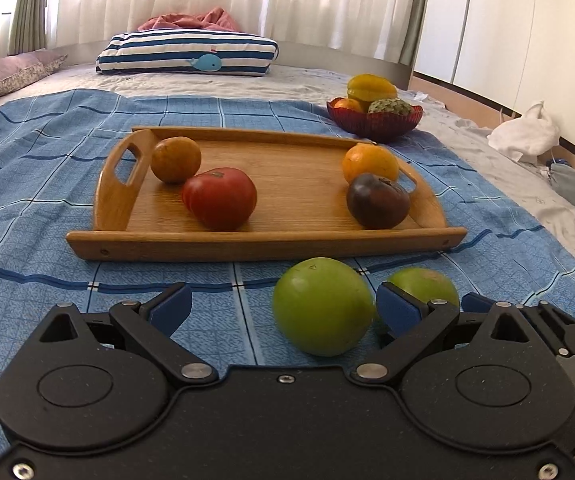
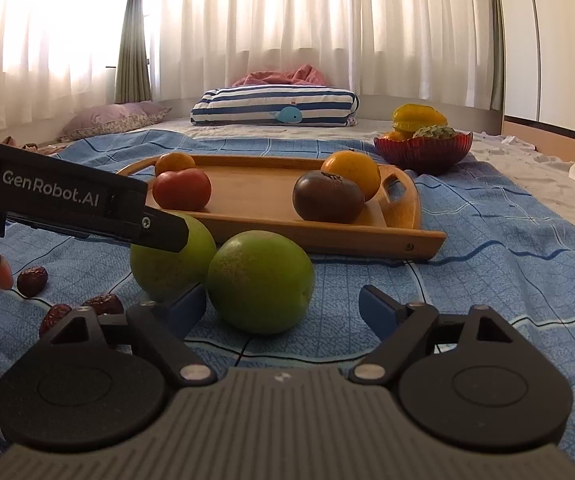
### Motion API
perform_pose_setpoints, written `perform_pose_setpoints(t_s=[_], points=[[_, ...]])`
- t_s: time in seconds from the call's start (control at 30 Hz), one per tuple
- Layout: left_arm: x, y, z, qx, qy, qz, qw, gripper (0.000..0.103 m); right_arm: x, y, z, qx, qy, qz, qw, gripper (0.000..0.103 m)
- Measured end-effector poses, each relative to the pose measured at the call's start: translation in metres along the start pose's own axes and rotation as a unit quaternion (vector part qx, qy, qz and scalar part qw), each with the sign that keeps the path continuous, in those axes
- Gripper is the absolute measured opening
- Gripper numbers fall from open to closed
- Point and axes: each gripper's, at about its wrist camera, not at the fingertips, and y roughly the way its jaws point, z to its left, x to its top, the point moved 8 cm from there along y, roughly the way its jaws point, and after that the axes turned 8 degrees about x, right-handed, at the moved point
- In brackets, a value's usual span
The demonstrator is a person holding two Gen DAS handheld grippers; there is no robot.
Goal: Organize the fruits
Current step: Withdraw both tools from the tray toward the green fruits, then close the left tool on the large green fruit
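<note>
Both grippers low over the blue checked cloth (image 1: 27,184), jaws wide, gripping nothing. Left gripper (image 1: 283,308) brackets one green fruit (image 1: 321,306); right-side pad just beside it, contact unclear. Right gripper (image 2: 283,308) brackets the other green fruit (image 2: 261,282), pads not pressing it. Wooden tray (image 1: 263,242) sits beyond, holding a red tomato (image 1: 221,198), dark tomato (image 1: 377,200) and two oranges (image 1: 176,159). Red bowl (image 1: 375,122) further back with more fruit. Three dried dates (image 2: 31,280) on the cloth, left of the right gripper.

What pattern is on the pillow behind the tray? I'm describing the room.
Navy and white stripes with a light-blue whale; the pillow shows best in the left wrist view.
</note>
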Motion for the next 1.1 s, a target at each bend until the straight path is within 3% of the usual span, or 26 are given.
perform_pose_setpoints(t_s=[0.3, 0.6, 1.1], points=[[-0.005, 0.013, -0.004, -0.016, -0.016, 0.038, 0.999, 0.086, -0.006, 0.006, -0.008, 0.021, 0.029, 0.005, 0.999, 0.09], [-0.006, 0.017, -0.012, -0.021, -0.009, 0.043, 0.9988, 0.076, -0.009, 0.007, -0.007, 0.018, 0.022, 0.001, 1.0, 0.09], [-0.009, 0.02, -0.019, -0.017, 0.005, 0.046, 0.9988, 0.07, -0.01, 0.006, -0.005, 0.016, 0.021, -0.001, 1.0, 0.09]])
